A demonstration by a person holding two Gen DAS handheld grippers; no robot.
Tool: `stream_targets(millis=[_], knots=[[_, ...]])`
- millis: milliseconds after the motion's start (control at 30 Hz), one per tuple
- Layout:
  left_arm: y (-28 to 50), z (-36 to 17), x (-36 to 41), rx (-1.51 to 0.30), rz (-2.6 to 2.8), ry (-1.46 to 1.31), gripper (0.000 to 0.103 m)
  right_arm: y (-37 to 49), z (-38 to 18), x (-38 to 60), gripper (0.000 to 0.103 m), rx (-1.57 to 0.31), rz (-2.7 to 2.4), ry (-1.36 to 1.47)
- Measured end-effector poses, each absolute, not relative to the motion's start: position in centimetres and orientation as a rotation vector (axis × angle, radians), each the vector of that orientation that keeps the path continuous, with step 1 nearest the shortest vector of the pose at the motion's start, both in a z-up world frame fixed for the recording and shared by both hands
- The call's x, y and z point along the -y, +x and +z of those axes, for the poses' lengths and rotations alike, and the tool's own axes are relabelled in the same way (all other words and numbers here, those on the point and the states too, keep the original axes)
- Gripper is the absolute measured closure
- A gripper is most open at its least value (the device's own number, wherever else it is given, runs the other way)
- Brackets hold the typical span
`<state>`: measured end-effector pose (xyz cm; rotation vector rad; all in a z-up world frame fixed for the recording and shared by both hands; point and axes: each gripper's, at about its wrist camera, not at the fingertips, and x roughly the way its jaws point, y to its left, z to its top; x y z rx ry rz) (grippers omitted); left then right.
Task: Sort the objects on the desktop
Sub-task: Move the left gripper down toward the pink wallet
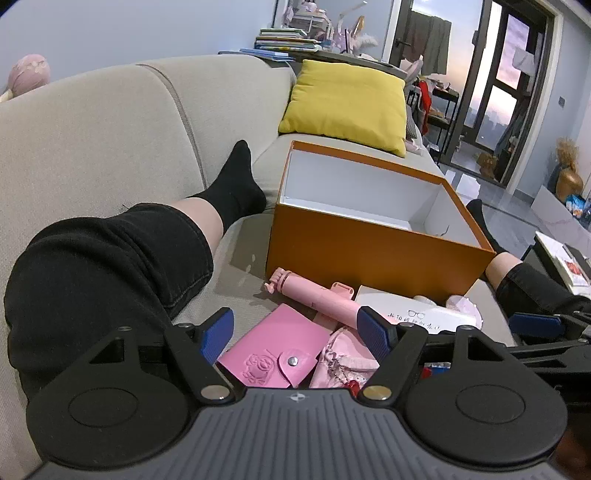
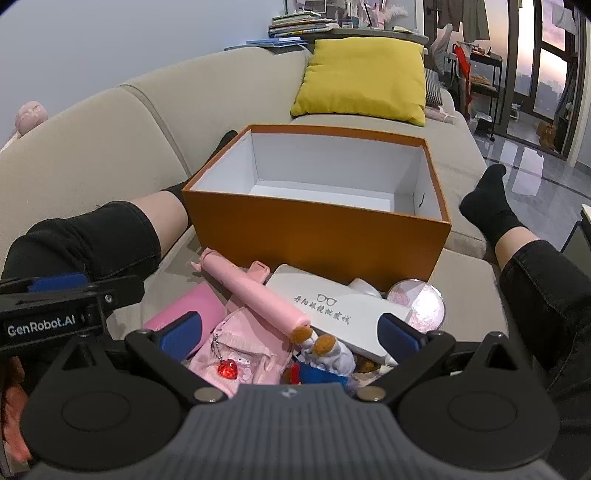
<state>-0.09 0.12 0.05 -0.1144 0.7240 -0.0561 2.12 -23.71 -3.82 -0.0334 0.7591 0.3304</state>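
Orange box (image 2: pixel 317 236) empty, pink clutter against its near wall, both grippers' fingers (image 1: pixel 218 334) spread, empty-handed

The orange box (image 2: pixel 317 236) stood open-topped and empty inside, its near wall rising just behind the clutter; a bent leg (image 2: pixel 110 236) hemmed the sofa (image 2: pixel 92 147) seat's left side, another (image 2: pixel 532 266) the right edge.

A home living room is shown: a beige sofa (image 2: pixel 110 147) with a yellow cushion (image 2: pixel 364 79) is seen, books (image 2: pixel 301 24) are stacked behind it, clothes (image 1: pixel 430 38) are hung by a glazed balcony door (image 1: pixel 509 85), and a glossy tiled floor (image 2: pixel 532 173) is lit by dusk.
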Motion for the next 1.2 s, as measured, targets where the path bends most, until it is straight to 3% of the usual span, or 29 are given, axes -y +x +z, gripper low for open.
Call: stream_targets(millis=[1200], knots=[[-0.03, -0.24, -0.08, -0.744, -0.062, -0.111, 0.018, 2.26, -4.37, 23.88, 0.002, -0.791, 0.329, -0.011]])
